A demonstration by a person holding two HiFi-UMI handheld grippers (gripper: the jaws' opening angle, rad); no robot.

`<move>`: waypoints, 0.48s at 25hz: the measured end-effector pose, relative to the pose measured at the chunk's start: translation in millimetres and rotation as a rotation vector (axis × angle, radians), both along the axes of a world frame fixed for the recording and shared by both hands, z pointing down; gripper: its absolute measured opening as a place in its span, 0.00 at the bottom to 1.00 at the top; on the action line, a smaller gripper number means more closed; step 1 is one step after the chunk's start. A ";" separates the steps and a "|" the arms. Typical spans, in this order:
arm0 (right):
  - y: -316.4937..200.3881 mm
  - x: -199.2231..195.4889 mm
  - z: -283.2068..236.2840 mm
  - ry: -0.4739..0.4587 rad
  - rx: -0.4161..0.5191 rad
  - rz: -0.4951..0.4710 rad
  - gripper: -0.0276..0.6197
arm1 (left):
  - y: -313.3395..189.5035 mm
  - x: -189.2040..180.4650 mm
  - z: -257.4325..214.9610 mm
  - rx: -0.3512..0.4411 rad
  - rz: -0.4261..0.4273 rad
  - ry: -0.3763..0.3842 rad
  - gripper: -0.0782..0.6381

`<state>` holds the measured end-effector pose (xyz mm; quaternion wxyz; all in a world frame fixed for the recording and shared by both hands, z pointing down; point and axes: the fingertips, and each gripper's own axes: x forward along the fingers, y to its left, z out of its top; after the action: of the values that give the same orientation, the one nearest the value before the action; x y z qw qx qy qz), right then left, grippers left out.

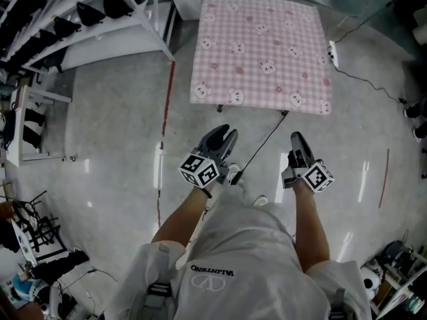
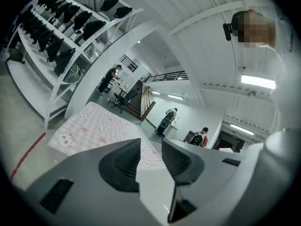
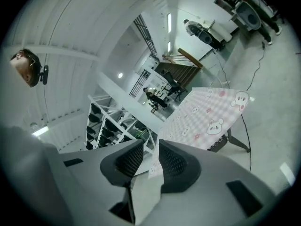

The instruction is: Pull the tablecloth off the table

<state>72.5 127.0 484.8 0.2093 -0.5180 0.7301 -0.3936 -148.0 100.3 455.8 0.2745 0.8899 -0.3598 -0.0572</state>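
Note:
A pink checked tablecloth (image 1: 260,52) with bunny prints lies spread over a small table ahead of me, its near edge hanging over the front. It also shows in the left gripper view as the tablecloth (image 2: 99,128) and in the right gripper view as the tablecloth (image 3: 207,112). My left gripper (image 1: 223,135) is held above the floor, short of the cloth's near edge, jaws open and empty. My right gripper (image 1: 297,139) hovers beside it, also open with nothing between its pads. Both point toward the table. In their own views the left gripper (image 2: 150,142) and right gripper (image 3: 151,144) show a clear gap.
A white shelving rack (image 1: 87,19) with black items stands at the left. A black cable (image 1: 263,142) runs across the floor from under the table. A power strip (image 1: 332,53) lies right of the table. A red floor line (image 1: 167,99) runs left of it. People (image 2: 167,119) stand far behind.

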 end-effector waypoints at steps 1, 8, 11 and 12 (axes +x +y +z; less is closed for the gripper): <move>-3.3 -1.1 0.5 0.004 0.002 0.003 0.22 | -2.7 -1.0 4.4 -0.009 0.007 0.003 0.28; -34.1 -8.4 25.9 -0.053 -0.021 0.001 0.23 | -23.9 -0.6 35.5 -0.079 0.025 0.047 0.28; -46.2 -12.8 38.6 -0.087 -0.055 0.001 0.23 | -29.2 3.0 47.9 -0.126 0.025 0.077 0.29; -48.2 -13.5 44.6 -0.096 -0.073 0.001 0.23 | -30.7 4.8 52.6 -0.145 0.023 0.094 0.29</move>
<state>59.0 78.9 529.4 0.2253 -0.5059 0.7043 -0.4442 -143.2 69.7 508.4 0.3554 0.8680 -0.3396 -0.0697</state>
